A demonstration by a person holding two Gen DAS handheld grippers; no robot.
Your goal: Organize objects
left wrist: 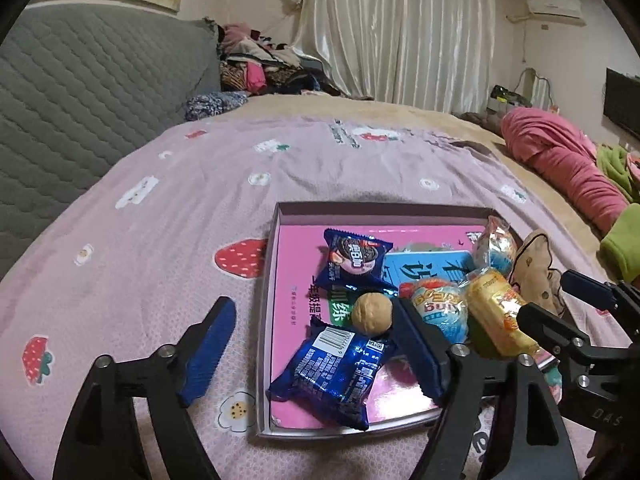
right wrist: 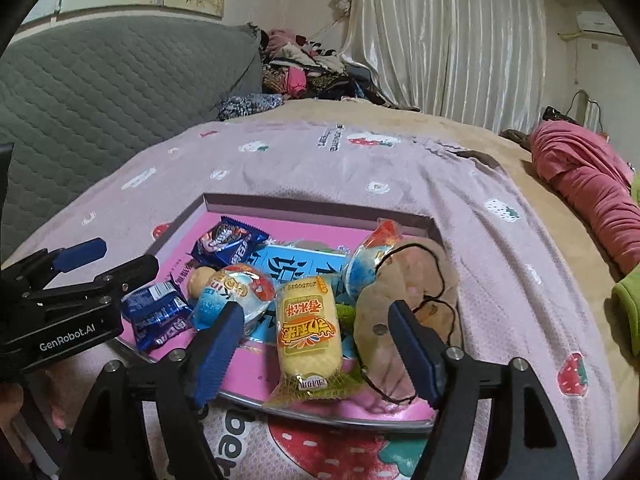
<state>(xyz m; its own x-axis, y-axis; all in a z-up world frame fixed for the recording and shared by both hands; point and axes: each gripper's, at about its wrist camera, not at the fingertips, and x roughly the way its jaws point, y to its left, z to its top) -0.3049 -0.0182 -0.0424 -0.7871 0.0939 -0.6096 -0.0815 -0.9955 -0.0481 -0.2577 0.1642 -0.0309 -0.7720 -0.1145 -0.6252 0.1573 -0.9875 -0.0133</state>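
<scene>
Two grippers, both spread wide, neither clamping anything.

Left gripper (left wrist: 314,308): hovering over the near left corner of the shallow tray (left wrist: 276,280), one finger outside the wall above the strawberry bedspread (left wrist: 140,280), the other inside among the snacks. Directly between the fingers, untouched, a blue foil packet (left wrist: 336,376) lying flat, barcode up. Likely light, crinkly and slippery, with a brittle biscuit inside; better pinched across the short sides or by a sealed end than squeezed hard in the middle. Just ahead of it, a walnut (left wrist: 371,314): hard, round, apt to roll out of flat pads, so best taken squarely across the widest part. Further ahead, a second blue packet (left wrist: 356,258), tilted, same handling.

Right gripper (right wrist: 316,312): over the tray's near right side, jaws released. Between the fingers, a yellow cake packet (right wrist: 310,332) lying lengthwise away from the gripper: soft, puffy, easily crushed, so a gentle grip across its width. Beside the right finger, a brown plush toy (right wrist: 404,312), soft and forgiving anywhere. Beside the left finger, a round clear-wrapped snack (right wrist: 236,292); beyond the cake, another like it (right wrist: 372,256). Both probably smooth and slippery.

Farther off: more bedspread, a grey quilted headboard (right wrist: 120,92) to the left, pale curtains (right wrist: 440,40) at the back.
</scene>
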